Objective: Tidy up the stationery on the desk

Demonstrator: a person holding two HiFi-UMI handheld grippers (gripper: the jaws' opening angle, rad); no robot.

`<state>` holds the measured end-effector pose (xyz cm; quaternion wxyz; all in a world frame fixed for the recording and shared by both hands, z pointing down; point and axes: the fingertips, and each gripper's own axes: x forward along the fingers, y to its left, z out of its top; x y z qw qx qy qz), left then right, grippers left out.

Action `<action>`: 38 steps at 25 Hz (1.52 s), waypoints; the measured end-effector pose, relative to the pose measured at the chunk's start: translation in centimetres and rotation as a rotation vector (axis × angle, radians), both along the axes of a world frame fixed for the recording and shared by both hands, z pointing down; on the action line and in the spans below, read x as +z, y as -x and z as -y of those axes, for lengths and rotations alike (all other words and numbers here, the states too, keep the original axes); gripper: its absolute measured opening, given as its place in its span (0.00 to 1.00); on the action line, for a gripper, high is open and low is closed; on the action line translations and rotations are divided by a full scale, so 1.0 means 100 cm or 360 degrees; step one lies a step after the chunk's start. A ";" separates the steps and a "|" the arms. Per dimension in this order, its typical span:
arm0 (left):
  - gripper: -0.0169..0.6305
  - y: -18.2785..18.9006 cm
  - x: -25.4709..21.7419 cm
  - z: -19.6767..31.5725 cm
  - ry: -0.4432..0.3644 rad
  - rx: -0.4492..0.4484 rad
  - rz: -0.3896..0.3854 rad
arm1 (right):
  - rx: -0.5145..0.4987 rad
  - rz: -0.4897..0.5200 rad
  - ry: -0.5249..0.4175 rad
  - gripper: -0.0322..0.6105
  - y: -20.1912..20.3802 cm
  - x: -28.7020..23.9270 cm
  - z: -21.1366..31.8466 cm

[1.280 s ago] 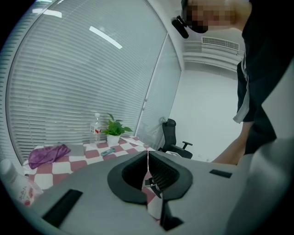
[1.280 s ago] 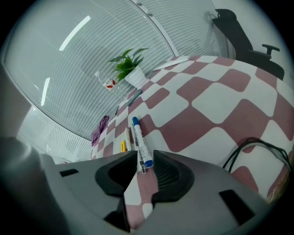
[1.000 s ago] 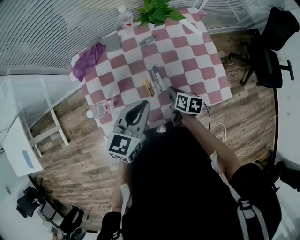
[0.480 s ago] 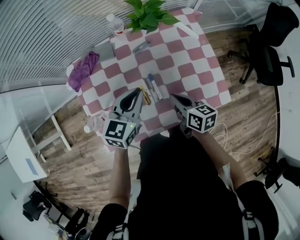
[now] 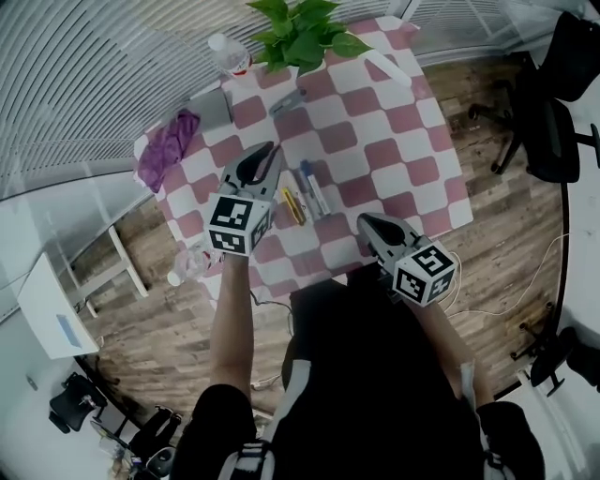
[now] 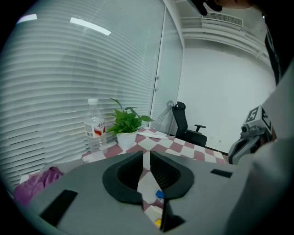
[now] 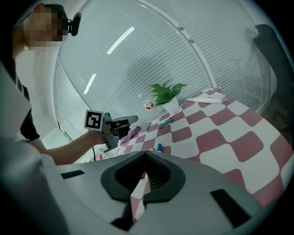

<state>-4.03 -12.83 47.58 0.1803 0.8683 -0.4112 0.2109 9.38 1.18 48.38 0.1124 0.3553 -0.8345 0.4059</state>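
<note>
Yellow pen and a couple of blue-and-white pens lie side by side around the middle of the worktop, running roughly from near edge to far edge. The left hand-held gripper hangs over the cloth just on their left-edge side and isn't touching them. Its jaws are pinched together with nothing in them. Its own view only shows a sliver of worktop plus bits of blue and yellow through the slot under the tips. The right hand-held gripper sits by the near edge, apart from the pens, jaws also closed and empty.

Compared to a second ago, the left one was back off the near edge and has come out over the worktop. The right one was nosing right up beside the pens and has pulled back. The pens haven't budged as far as I can see.

Surface is a red-and-white checked cloth. A potted plant stands on the far edge, with an upright water bottle further along it. A purple cloth sits at the far-left corner, a grey pad beside it. Between plant and pens there's a small bluish item. A clear bottle lies by the near-left corner. Beyond that: wood plank floor, blinds, and a black office chair off the right edge.
</note>
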 end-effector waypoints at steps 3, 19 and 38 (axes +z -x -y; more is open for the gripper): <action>0.17 -0.004 0.023 0.017 0.0043 0.0037 0.0017 | 0.0047 -0.0034 0.0028 0.08 -0.015 0.009 -0.001; 0.35 0.003 0.122 0.094 0.0176 0.0120 0.0188 | 0.0199 -0.0137 0.0100 0.08 -0.055 0.028 0.009; 0.27 0.006 0.157 0.097 0.0258 0.0236 0.0391 | 0.0247 -0.0135 0.0151 0.08 -0.068 0.039 0.000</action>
